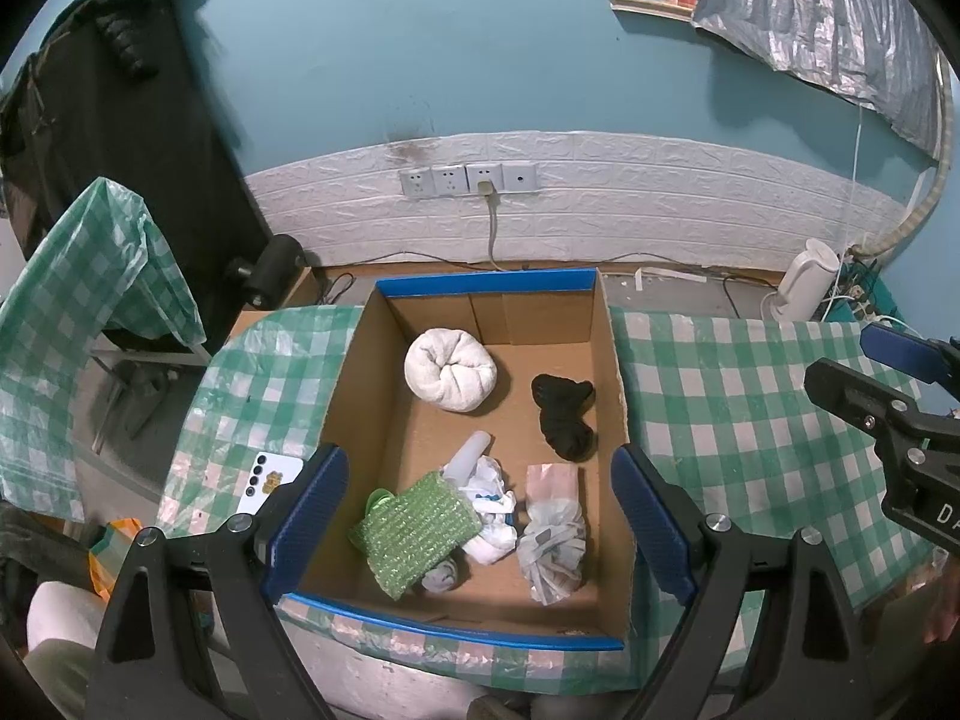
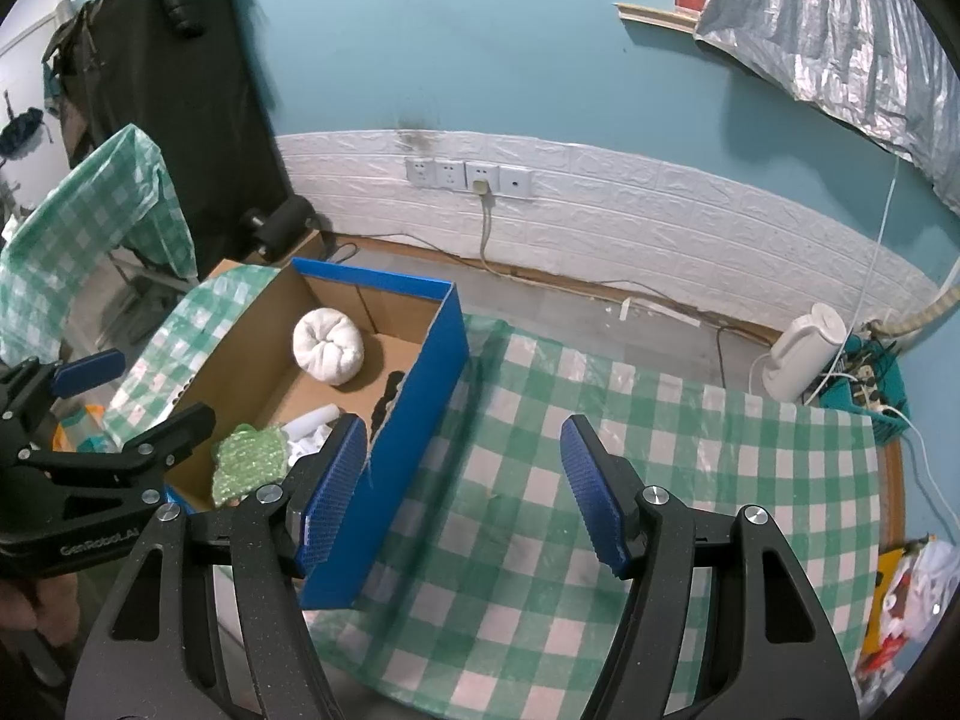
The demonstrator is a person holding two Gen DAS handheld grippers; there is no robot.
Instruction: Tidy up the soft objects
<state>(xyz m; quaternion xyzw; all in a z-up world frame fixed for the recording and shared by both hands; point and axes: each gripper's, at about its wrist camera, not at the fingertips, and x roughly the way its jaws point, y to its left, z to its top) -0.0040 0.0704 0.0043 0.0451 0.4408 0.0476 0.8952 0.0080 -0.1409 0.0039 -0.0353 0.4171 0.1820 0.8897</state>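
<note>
A blue-edged cardboard box (image 1: 609, 396) sits on the green checked tablecloth (image 1: 720, 396). Inside lie a rolled white towel (image 1: 450, 369), a black cloth bundle (image 1: 564, 414), a green bubble-wrap pouch (image 1: 414, 531), a crumpled white bag (image 1: 489, 504) and a knotted clear bag (image 1: 552, 540). My left gripper (image 1: 474, 528) is open and empty above the box's near end. My right gripper (image 2: 465, 492) is open and empty over the cloth right of the box (image 2: 414, 420); it also shows in the left wrist view (image 1: 888, 384). The towel (image 2: 329, 347) and the pouch (image 2: 246, 462) show in the right wrist view.
A white phone (image 1: 267, 480) lies on the cloth left of the box. A white kettle (image 2: 804, 354) and a power strip stand on the floor at right by the wall. A chair draped in checked plastic (image 1: 90, 300) stands at left. Bags lie at the lower right (image 2: 906, 600).
</note>
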